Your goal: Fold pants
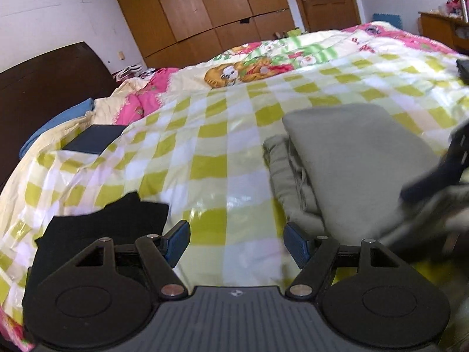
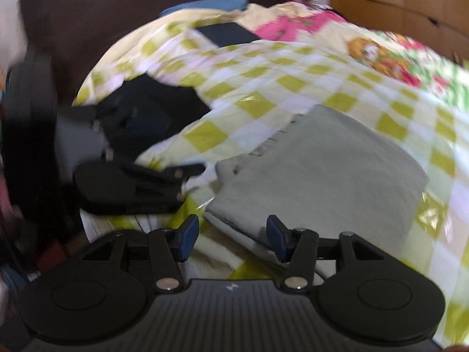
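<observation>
The grey pants (image 1: 348,164) lie folded in a thick stack on the checked bedspread (image 1: 211,135), right of centre in the left wrist view. My left gripper (image 1: 236,242) is open and empty, low over the bedspread just left of the pants. My right gripper (image 2: 233,239) is open and empty, its jaws over the near edge of the folded pants (image 2: 319,173). The right gripper shows blurred at the right edge of the left wrist view (image 1: 433,176). The left gripper shows at the left of the right wrist view (image 2: 132,189).
A black garment (image 1: 99,228) lies on the bedspread at the left, also in the right wrist view (image 2: 152,111). A dark flat box (image 1: 93,139) sits near the dark headboard (image 1: 38,88). Wooden wardrobes (image 1: 205,8) stand behind the bed.
</observation>
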Available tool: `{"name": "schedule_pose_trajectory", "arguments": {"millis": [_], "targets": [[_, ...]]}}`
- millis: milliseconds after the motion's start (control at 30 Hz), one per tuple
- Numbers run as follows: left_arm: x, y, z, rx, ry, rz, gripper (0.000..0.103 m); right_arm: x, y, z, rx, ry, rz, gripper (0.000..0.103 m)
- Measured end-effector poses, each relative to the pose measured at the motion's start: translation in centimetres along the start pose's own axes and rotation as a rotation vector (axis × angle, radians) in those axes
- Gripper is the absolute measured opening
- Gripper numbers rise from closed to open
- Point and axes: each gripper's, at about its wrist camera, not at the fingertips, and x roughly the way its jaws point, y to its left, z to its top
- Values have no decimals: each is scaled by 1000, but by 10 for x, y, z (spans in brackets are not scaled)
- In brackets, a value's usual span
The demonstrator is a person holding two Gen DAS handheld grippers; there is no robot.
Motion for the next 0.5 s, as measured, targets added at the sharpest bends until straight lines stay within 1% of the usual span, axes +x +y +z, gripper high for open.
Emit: {"name": "schedule_pose_trajectory", "arguments": {"millis": [67,100,200,300,400,467,500], "targets": [[2,2,10,-2,-8,-45,84,7,5,-4,-31,11,13,53],[4,3,16,4,-15,-77,84,10,8,-5,-45,12,6,53],[22,2,38,29,-28,-166,91,16,13,-8,-82,-8,-31,53],[53,-2,59,32,12,-253,91,19,15,-9,-112,-26,-79,53],[80,-9,77,32,34,-307,91,23,3,-8,-43,-24,-91,49],[99,-11,88,18,72,-335,85,22,-6,-9,13,-27,-79,41],[109,-12,92,14,90,-338,68,21,-9,-9,36,-31,-68,35]]}}
